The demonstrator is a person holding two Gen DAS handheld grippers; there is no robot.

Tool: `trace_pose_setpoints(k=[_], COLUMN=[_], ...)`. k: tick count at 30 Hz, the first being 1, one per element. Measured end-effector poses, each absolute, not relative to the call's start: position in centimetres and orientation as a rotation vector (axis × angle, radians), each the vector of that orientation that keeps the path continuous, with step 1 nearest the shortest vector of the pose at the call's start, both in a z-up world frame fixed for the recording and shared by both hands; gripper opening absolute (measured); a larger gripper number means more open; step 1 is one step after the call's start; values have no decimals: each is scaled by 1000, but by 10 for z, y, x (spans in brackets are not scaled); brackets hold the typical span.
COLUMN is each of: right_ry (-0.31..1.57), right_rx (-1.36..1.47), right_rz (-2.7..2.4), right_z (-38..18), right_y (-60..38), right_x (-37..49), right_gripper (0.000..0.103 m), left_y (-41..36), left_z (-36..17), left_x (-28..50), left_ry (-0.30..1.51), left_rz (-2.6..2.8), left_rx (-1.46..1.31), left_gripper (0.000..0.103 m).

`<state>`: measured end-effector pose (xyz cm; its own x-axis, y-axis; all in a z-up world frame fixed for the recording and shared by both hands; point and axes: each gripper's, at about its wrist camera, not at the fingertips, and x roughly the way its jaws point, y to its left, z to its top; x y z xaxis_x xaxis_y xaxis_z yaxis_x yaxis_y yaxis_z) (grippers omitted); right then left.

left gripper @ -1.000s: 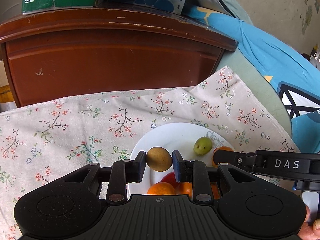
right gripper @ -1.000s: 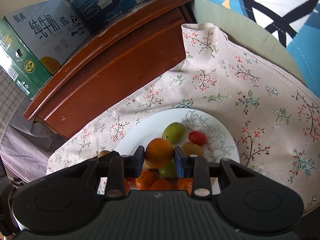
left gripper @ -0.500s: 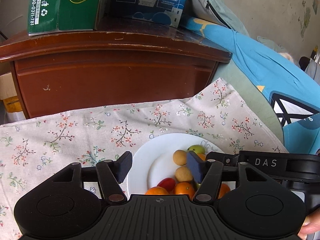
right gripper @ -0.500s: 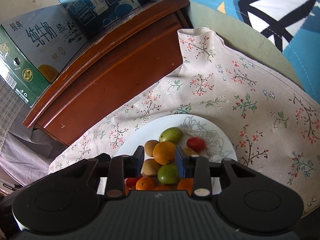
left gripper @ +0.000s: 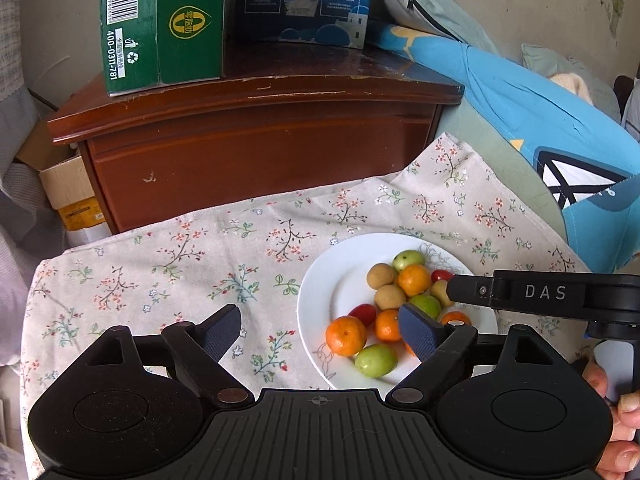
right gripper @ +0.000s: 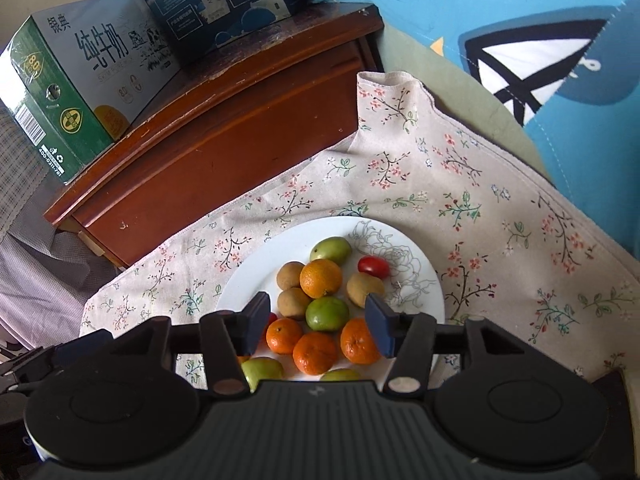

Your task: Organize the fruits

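A white plate point(left gripper: 328, 284) point(right gripper: 416, 276) on the floral cloth holds several fruits: oranges point(right gripper: 321, 278), green fruits point(right gripper: 327, 313), brown fruits point(left gripper: 380, 274) and red tomatoes point(right gripper: 373, 266). My left gripper point(left gripper: 320, 330) hovers above the plate's left rim; its jaws are opening and hold nothing. Above the near side of the pile hangs my right gripper point(right gripper: 320, 320), jaws opening and wide of the fruit below, gripping nothing. In the left wrist view the right gripper's black finger point(left gripper: 472, 293) reaches in over the plate's right side.
The floral cloth point(left gripper: 180, 256) covers the surface. Behind it stands a brown wooden cabinet point(left gripper: 260, 148) bearing a green carton point(left gripper: 160, 24) and a blue carton point(left gripper: 304, 0). Blue bedding point(left gripper: 540, 120) lies to the right. A hand point(left gripper: 620, 420) shows at the right edge.
Both grippers let go of their fruit, a brown one from the left and an orange from the right; both now lie on the plate. Both jaws opened and both grippers rose and drew back.
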<state>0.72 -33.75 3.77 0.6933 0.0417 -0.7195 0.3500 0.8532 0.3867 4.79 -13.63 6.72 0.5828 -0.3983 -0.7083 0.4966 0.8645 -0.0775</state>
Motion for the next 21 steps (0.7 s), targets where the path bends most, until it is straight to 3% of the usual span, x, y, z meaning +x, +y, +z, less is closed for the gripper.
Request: trace_pose_setpoints(k=[2,5,21], right_ry=[803,821,886], right_rx=[523,511,403], right_rz=[-196,-232,-279], right_z=[40,42,41], right_y=[-335,-331,-306], right_x=[0,-14,-61], right_gripper=[58,71,84], left_y=[-135,-134,-115], left_z=[68,70,63], left_x=[42,34,11], left_ry=[799,807,876], left_rz=[-514,-513,-466], left_rx=[149,171,219], left_gripper=[89,89,94])
